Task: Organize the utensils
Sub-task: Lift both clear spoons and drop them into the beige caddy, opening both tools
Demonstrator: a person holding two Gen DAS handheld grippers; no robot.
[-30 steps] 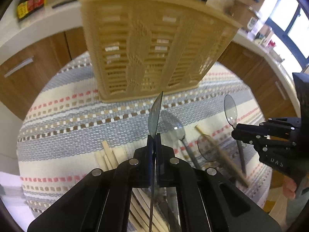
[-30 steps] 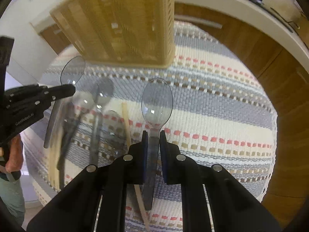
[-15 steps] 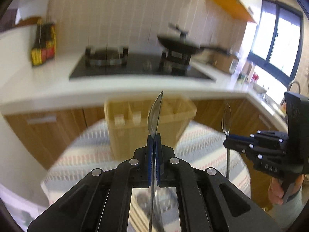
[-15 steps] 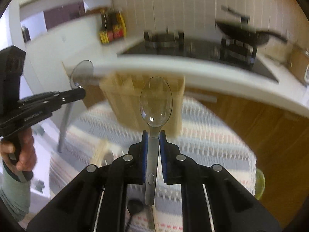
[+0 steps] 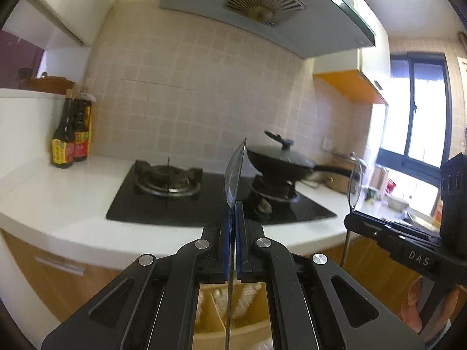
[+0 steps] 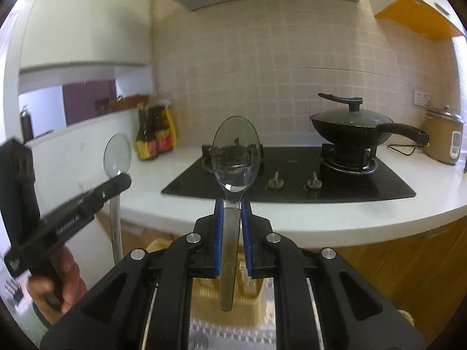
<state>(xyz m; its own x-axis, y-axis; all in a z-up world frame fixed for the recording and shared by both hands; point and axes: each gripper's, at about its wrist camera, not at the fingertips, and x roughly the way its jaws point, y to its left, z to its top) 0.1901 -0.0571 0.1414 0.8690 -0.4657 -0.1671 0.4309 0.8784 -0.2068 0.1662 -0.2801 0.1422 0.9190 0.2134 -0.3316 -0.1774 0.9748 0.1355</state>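
I have a clear plastic spoon pinched in each gripper. In the left wrist view my left gripper [image 5: 233, 218] is clamped tight on its spoon [image 5: 235, 172], which stands edge-on at the centre of the frame, so the pads squeeze the flat faces of the neck and it cannot twist. In the right wrist view my right gripper [image 6: 232, 218] is closed on the handle of the other spoon [image 6: 235, 153], bowl facing the camera and upright at centre, handle hanging down between the pads toward the lower middle. I judge both are held bowl-up so the handles can drop first into the beige slotted basket [image 6: 256, 288], visible low in the frame beneath the fingers, on the striped cloth [image 6: 233, 332]. The stove [image 6: 292, 175] and counter fill the background only.
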